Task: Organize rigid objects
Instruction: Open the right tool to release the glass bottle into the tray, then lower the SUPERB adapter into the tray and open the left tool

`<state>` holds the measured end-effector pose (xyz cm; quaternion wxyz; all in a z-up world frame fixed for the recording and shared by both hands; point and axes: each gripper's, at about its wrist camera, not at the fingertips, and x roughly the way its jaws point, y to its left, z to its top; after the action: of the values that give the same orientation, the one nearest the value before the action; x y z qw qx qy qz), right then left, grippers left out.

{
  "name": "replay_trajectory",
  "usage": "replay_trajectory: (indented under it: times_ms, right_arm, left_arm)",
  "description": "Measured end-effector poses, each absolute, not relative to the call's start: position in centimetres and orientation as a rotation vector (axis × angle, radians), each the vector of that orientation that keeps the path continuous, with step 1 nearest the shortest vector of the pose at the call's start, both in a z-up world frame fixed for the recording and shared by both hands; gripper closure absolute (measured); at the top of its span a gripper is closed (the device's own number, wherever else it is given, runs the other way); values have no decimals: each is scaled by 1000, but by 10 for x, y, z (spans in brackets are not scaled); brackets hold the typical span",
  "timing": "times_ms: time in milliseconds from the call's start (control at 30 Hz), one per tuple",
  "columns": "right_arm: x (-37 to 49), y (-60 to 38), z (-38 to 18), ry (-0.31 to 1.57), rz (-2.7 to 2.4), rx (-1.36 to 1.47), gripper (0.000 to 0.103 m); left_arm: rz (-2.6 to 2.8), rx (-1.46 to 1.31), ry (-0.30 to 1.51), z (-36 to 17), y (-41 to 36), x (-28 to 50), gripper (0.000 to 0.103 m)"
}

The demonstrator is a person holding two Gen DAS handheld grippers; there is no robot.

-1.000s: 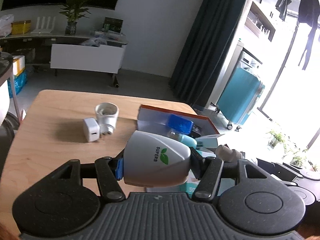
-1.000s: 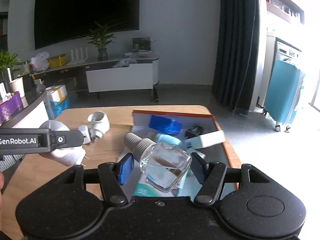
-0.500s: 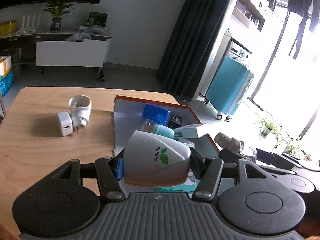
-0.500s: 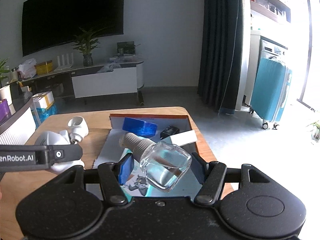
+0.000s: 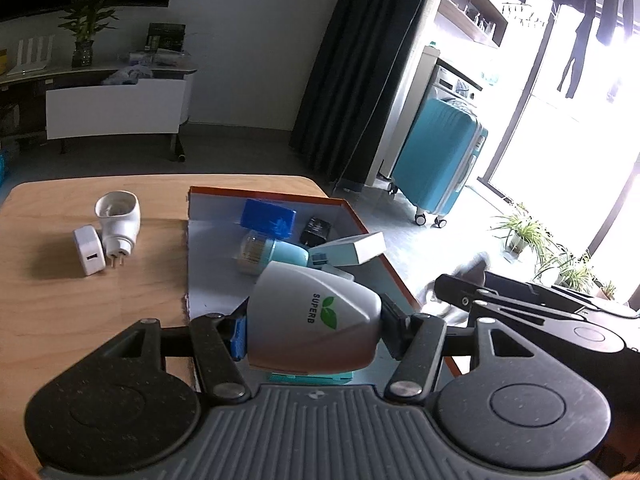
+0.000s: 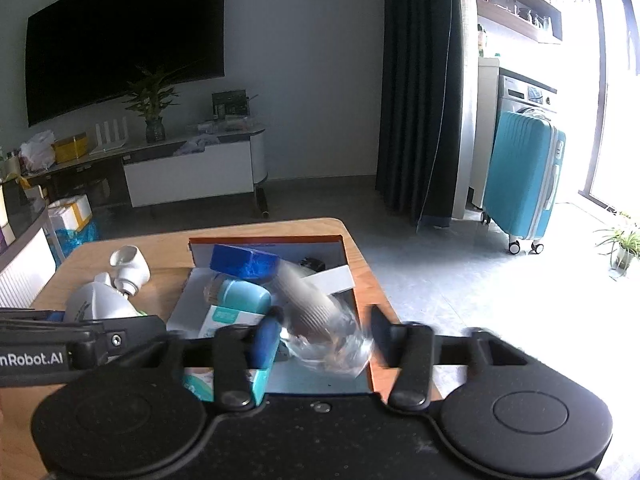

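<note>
My left gripper (image 5: 314,330) is shut on a white SUPERB device (image 5: 312,320) and holds it over the near part of an open orange-rimmed box (image 5: 216,256). The box holds a blue block (image 5: 268,216), a light blue roll-on bottle (image 5: 272,256), a white carton (image 5: 352,248) and a small black item (image 5: 318,228). My right gripper (image 6: 324,338) has its fingers spread apart, and a clear glass bottle with a grey cap (image 6: 320,320), motion-blurred, lies between them over the box's (image 6: 362,280) near right part.
A white charger cube (image 5: 90,256) and a white plug adapter (image 5: 118,216) lie on the wooden table (image 5: 80,320) left of the box. The table's right edge is close beside the box. A teal suitcase (image 6: 524,180) stands on the floor beyond.
The right gripper's jaws have spread and the glass bottle has tipped cap-forward and blurred. Both grippers have shifted over the box. The left still holds the white device.
</note>
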<state>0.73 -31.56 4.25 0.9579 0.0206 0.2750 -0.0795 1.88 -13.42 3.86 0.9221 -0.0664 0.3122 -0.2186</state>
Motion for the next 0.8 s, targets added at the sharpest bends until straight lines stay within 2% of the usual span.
replay_trajectory:
  times_ms: [100,400,700,800]
  right_arm:
    - [11,-318,36,588,-126,51,60]
    - [7,-335,42,560,-148,94,60]
    - [5,-337,45,547,-149,86,59]
    - [2,-336,46,541,-148,79,53]
  left_arm:
    - [-452,-129,644,37,-137,20,42]
    - [-461,-124,665,32,-140,24,42]
    - [-507,-91,691,27,-158,20,42]
    - [-521,-80,716,23,-164,22,41]
